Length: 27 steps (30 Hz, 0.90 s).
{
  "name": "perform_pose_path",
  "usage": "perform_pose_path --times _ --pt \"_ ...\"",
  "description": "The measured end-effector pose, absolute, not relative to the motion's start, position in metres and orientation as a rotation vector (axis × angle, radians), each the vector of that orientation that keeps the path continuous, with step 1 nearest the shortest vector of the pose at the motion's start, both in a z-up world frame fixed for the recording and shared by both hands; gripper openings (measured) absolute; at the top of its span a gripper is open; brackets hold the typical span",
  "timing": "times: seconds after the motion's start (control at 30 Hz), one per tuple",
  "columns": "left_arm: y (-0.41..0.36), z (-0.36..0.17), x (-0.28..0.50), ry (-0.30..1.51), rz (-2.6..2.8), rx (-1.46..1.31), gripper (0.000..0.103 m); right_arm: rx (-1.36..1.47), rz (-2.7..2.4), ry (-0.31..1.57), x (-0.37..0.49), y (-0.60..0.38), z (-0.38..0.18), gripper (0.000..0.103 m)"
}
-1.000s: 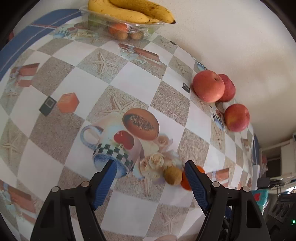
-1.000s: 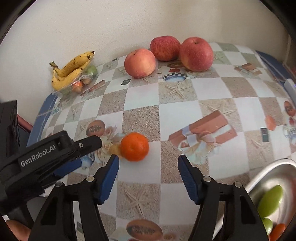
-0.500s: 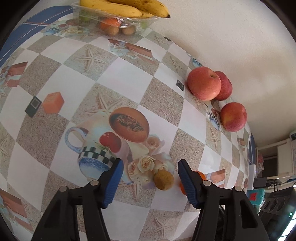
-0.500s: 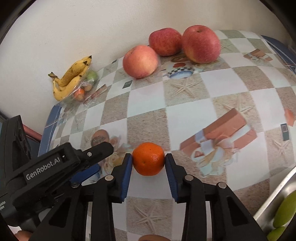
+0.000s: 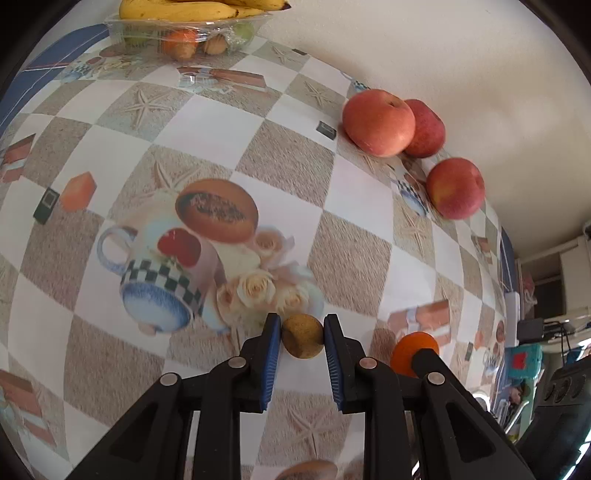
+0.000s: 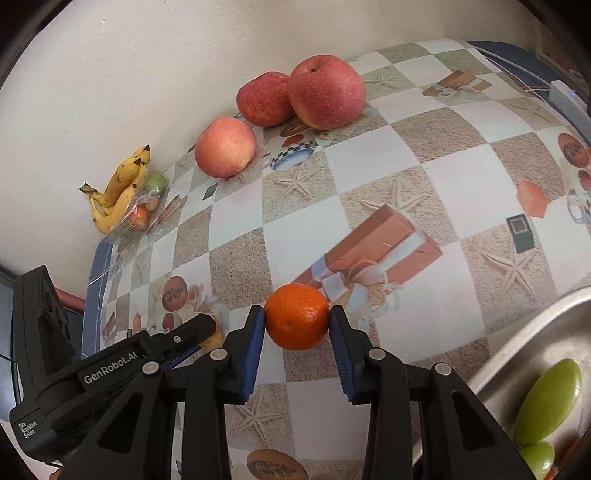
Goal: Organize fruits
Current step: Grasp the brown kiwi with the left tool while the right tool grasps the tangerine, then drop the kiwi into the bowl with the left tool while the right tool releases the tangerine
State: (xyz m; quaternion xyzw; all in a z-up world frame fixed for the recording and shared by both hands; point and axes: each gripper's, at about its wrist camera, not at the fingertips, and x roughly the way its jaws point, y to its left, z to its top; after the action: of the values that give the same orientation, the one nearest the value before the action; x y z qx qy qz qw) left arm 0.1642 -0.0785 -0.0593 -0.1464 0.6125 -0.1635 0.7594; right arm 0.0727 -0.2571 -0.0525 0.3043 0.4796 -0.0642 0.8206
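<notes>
My left gripper point(image 5: 302, 339) is shut on a small brown round fruit point(image 5: 303, 340) that rests low over the patterned tablecloth. My right gripper point(image 6: 296, 322) is shut on an orange tangerine point(image 6: 296, 321); the tangerine also shows at the right of the left wrist view point(image 5: 412, 350). The left gripper's black body point(image 6: 110, 363) lies just left of the right one. Three red apples point(image 6: 325, 96) sit by the wall. A metal bowl point(image 6: 528, 339) at the lower right holds green fruits point(image 6: 548, 400).
A clear plastic tray point(image 5: 177, 31) with bananas point(image 5: 192, 9) on top and small fruits inside stands at the far corner by the wall. The white wall runs along the table's back edge. The tablecloth point(image 5: 207, 129) between grippers and apples bears only printed pictures.
Both grippers closed: the left on the small brown fruit, the right on the tangerine. Both moved forward toward their fruits beforehand.
</notes>
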Motion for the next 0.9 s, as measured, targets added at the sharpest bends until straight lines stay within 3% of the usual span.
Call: perform_pose_path --times 0.5,0.9 --pt "-0.108 -0.001 0.055 1.289 -0.592 -0.248 0.026 0.685 -0.234 0.952 -0.031 -0.288 0.003 0.037" --pt "-0.172 -0.022 -0.01 1.39 -0.785 -0.115 0.028 0.73 -0.386 0.993 -0.104 -0.317 -0.004 0.038"
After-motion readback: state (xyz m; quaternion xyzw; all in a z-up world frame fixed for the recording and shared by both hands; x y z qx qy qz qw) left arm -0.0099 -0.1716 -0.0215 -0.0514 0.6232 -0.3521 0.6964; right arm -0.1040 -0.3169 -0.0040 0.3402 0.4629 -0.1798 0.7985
